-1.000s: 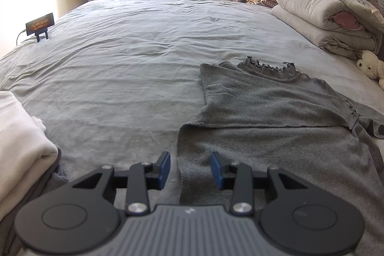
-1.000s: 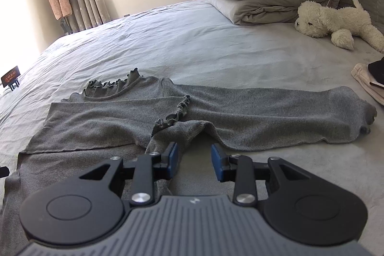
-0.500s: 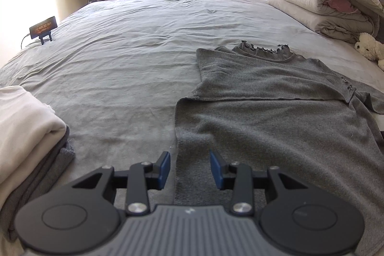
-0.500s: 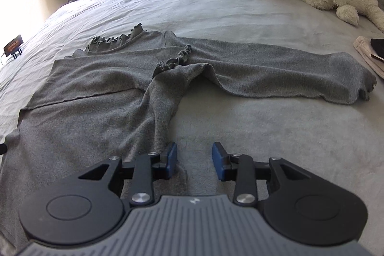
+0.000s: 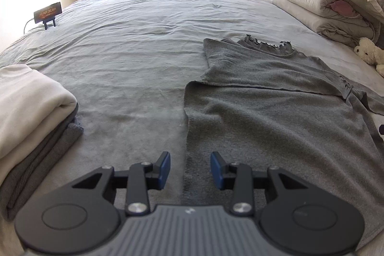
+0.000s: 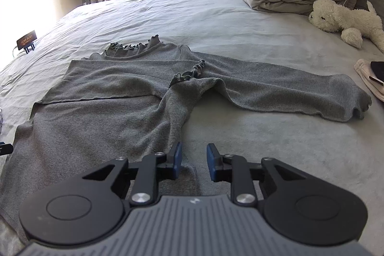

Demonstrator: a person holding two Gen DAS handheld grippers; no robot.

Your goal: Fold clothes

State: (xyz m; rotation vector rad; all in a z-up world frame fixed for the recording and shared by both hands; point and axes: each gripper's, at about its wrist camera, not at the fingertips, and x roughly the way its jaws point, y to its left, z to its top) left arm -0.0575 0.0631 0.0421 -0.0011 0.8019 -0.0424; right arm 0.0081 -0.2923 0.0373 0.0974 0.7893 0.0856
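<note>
Since a second ago both views have been drawn back toward the hem, so more of the top [image 5: 276,117] is seen. Across the bed [image 5: 124,45] it is spread flat, filling the right of the left view, one sleeve [image 6: 288,90] stretched to the right in the right view, the other folded across the chest. Soft, light, limp knit is judged; the hem corners would be pinched. The left gripper [image 5: 190,170] and right gripper [image 6: 194,161] are held agape, empty, over its side edges.

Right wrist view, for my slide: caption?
Open right gripper at the hem of a grey top, one sleeve still spread on the bed.
</note>
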